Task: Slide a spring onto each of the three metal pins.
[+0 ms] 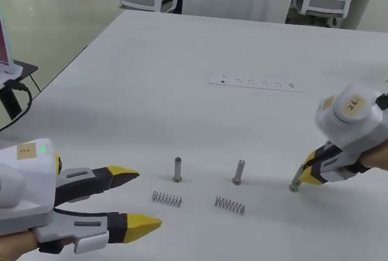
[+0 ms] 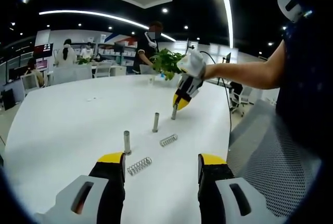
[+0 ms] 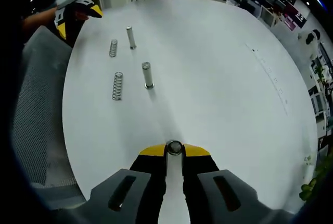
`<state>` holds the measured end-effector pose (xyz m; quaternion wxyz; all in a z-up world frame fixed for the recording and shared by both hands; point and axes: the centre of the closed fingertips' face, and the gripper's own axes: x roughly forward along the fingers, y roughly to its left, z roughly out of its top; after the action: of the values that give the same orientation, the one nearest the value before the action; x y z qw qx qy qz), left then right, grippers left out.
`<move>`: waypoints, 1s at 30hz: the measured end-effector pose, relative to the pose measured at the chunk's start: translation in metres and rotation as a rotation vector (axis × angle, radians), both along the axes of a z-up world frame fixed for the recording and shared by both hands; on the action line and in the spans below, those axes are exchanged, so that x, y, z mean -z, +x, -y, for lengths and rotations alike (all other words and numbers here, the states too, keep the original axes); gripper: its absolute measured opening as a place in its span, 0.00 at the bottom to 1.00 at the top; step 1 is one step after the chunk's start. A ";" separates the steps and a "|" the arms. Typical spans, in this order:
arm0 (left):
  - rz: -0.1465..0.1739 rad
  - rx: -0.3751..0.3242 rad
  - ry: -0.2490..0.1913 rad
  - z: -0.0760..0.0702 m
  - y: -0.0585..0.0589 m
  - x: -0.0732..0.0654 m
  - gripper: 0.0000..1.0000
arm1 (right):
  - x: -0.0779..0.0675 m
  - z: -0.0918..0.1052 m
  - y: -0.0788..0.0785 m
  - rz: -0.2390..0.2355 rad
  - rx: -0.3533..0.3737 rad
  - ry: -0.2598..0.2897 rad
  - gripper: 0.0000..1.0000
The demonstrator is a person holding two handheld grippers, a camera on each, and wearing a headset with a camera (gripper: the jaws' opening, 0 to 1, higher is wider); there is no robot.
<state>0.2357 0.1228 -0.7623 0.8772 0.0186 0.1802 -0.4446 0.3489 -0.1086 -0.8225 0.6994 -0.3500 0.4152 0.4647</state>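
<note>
While our right gripper (image 1: 306,175) clamps the third pin (image 1: 296,182), seemingly wearing its spring, our left gripper (image 1: 145,198) hangs released; next we must grasp a loose spring (image 1: 167,198) beside its bare pin (image 1: 177,170).

Left pin (image 1: 177,169) and middle pin (image 1: 239,172) stand bare, left spring (image 1: 167,198) and right spring (image 1: 230,205) lying before them; third pin (image 1: 295,183) stands rightmost.

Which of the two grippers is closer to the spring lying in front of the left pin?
Left. The open left gripper points at that spring from close by; the right gripper is far off, past the other spring, gripping the third pin.
</note>
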 end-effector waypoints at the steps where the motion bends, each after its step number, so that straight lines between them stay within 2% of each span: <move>1: 0.000 0.000 0.001 0.000 0.000 0.000 0.51 | 0.001 0.000 0.000 -0.002 0.000 -0.002 0.08; 11: 0.000 -0.001 0.002 -0.001 -0.001 -0.001 0.51 | 0.009 0.001 0.001 0.006 0.006 -0.011 0.09; 13: 0.001 -0.002 0.000 -0.001 -0.001 -0.001 0.51 | 0.009 0.000 -0.001 -0.011 0.016 -0.004 0.09; 16: 0.002 -0.002 0.001 -0.001 -0.001 -0.001 0.51 | 0.011 0.003 -0.001 -0.004 0.015 -0.017 0.11; 21: 0.002 -0.002 -0.001 0.000 -0.002 -0.001 0.51 | 0.015 0.006 -0.004 -0.023 0.024 -0.020 0.15; 30: 0.005 0.000 -0.003 0.000 -0.001 -0.002 0.51 | 0.013 0.012 -0.006 -0.019 0.041 -0.018 0.16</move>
<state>0.2346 0.1225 -0.7606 0.8778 0.0184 0.1773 -0.4447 0.3429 -0.1205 -0.8358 0.7016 -0.3434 0.4331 0.4498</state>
